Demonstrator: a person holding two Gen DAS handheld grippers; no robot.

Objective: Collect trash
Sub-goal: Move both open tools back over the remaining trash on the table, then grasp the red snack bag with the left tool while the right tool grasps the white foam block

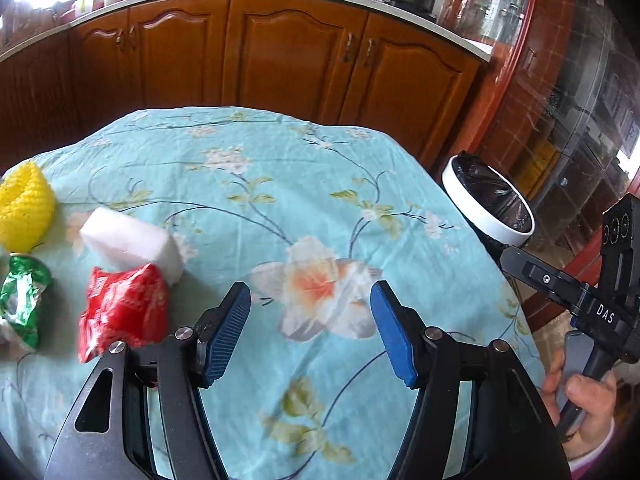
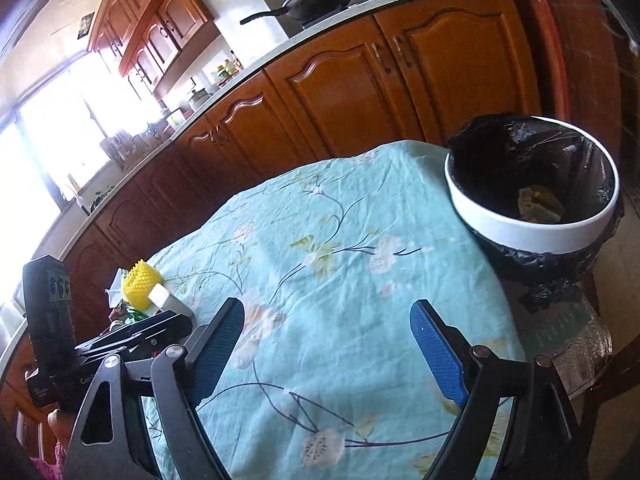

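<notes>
Left wrist view: left tongs (image 1: 310,330) hang over the flowered tabletop (image 1: 280,168) with blue pads apart and nothing between them.
Trash cluster: at the left of the frame lie a red wrapper (image 1: 124,312), a green wrapper (image 1: 24,304), a white foam block (image 1: 130,242) and a yellow knobbly piece (image 1: 24,210), all close together.
Nearest target: the red wrapper sits just left of the left pad, touching the white block's lower edge.
Handling, my read: the wrappers look crinkled, thin and light, likely slippery film; pinching a raised fold at the middle should hold better than a flat edge.
Foam block: looks soft and squashy, so a grip across its short sides seems right.
Right wrist view: right tongs (image 2: 328,340) stand wide apart and empty over the cloth.
Bin: the white-rimmed trash can (image 2: 520,232) with a black liner stands at the tabletop's far right edge, with something yellowish already lying at its bottom.
Risk: a light wrapper could slide away when nudged.
</notes>
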